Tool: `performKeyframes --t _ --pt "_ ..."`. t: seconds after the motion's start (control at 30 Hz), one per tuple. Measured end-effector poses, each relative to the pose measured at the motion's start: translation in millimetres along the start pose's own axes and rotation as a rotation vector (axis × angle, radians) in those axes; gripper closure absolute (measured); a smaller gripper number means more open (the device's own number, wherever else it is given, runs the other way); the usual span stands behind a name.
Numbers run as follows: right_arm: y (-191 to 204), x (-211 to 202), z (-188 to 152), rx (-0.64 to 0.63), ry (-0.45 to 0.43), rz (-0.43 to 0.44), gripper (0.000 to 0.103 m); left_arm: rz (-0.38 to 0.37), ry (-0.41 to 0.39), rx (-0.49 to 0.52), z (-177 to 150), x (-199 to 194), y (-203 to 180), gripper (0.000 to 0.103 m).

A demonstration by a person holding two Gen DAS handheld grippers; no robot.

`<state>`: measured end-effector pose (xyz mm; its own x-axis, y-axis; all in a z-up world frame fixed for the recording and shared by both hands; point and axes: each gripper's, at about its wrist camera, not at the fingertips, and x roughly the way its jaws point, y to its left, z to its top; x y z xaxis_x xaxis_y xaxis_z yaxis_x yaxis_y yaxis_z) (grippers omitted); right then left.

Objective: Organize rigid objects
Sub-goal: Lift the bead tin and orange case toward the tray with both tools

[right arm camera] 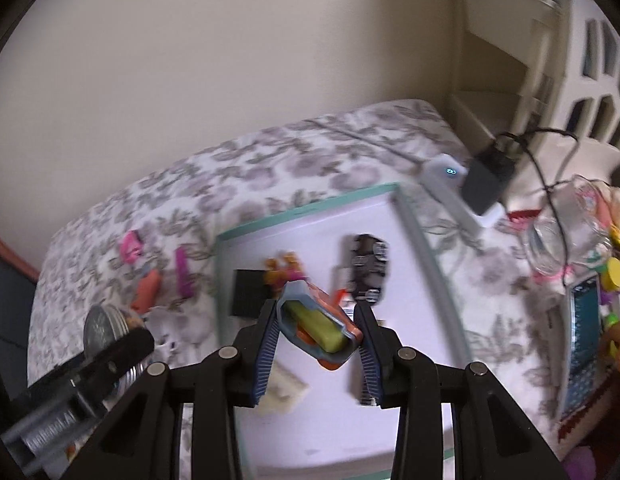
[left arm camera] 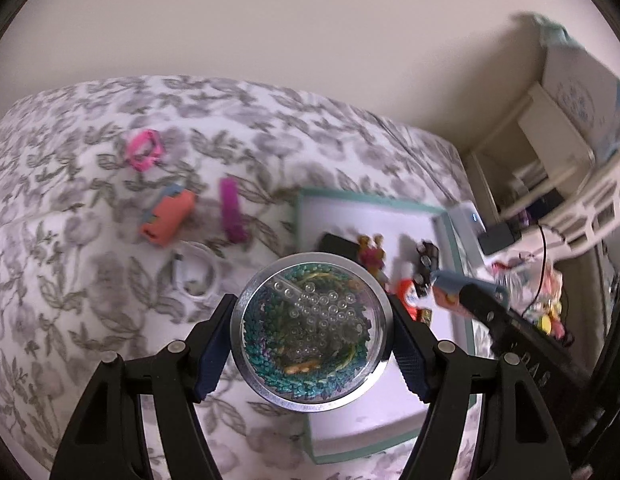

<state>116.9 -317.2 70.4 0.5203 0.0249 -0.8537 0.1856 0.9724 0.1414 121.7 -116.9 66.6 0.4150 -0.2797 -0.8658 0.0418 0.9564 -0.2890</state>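
Note:
My left gripper [left arm camera: 310, 334] is shut on a round metal tin [left arm camera: 310, 332] with a clear lid, full of coloured beads, held above the near left edge of the teal-rimmed white tray [left arm camera: 445, 240]. My right gripper [right arm camera: 317, 330] is shut on an orange and grey toy with a green bar [right arm camera: 317, 322], held over the white tray [right arm camera: 413, 220]. In the tray lie a black block [right arm camera: 246, 294], a small orange-pink figure [right arm camera: 284, 270], a dark toy car [right arm camera: 367, 266] and a cream piece [right arm camera: 284, 394]. The tin [right arm camera: 104, 326] and the left gripper's body also appear at the lower left of the right wrist view.
On the floral bedspread [left arm camera: 90, 280] left of the tray lie a pink ring toy [left arm camera: 144, 150], an orange toy [left arm camera: 168, 218], a magenta bar [left arm camera: 232, 210] and a white ring [left arm camera: 194, 276]. At the right stand a white device [right arm camera: 445, 174], a black adapter with cable [right arm camera: 487, 182], a glass jar [right arm camera: 557, 240] and a shelf unit.

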Motion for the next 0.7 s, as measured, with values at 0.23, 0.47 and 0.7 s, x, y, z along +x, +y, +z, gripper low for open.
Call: performKeyframes --t 0.23,0.47,0.7 --pt "-29.1 4.9 0.6 0.024 0.013 -0.122 0.063 0.000 0.057 0.096 -11.0 26.2 -35.0 0.029" --pt "-44.6 25.6 -4.7 0.026 0.077 -0.195 0.062 0.002 0.112 0.149 -24.3 52.5 -50.8 0.029" --pt "-50.6 46.9 -12.3 0.022 0.133 -0.232 0.062 -0.005 0.136 0.179 -32.5 67.7 -60.0 0.029"
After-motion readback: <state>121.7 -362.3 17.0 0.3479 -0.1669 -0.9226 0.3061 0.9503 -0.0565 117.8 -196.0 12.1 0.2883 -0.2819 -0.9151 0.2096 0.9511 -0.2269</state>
